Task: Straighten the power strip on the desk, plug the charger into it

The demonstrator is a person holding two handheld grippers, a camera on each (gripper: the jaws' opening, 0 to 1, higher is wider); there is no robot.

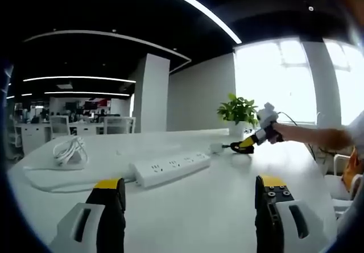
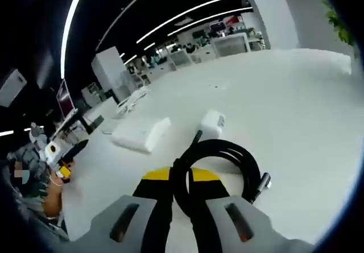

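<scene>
Power strip (image 1: 170, 168) lay on the white desk (image 1: 216, 207), skewed at an angle, just ahead of my left gripper (image 1: 190, 204), whose jaws stood wide apart with nothing between them. Behind the strip, to the left, a loose coil of white cable (image 1: 69, 149) rested on the desktop. Past the strip's far end sat the small white charger (image 1: 216, 148), and my right gripper (image 1: 242, 145) reached in beside it near a potted plant (image 1: 239, 112).

In the right gripper view, my right gripper (image 2: 181, 187) had its jaws drawn close around a loop of black cable (image 2: 227, 156), which ran on to the charger (image 2: 212, 123); the strip (image 2: 141, 132) lay just left of it, apart from it.

I judged the strip rigid and fairly light, likely to slide easily on that smooth top, so I meant to take it across its narrow width near one end and swing it straight. The black cable looked springy and limp by turns, a poor handle for plugging in. The charger's hard, boxy body seemed the better place to grip, squarely across its flat sides.
</scene>
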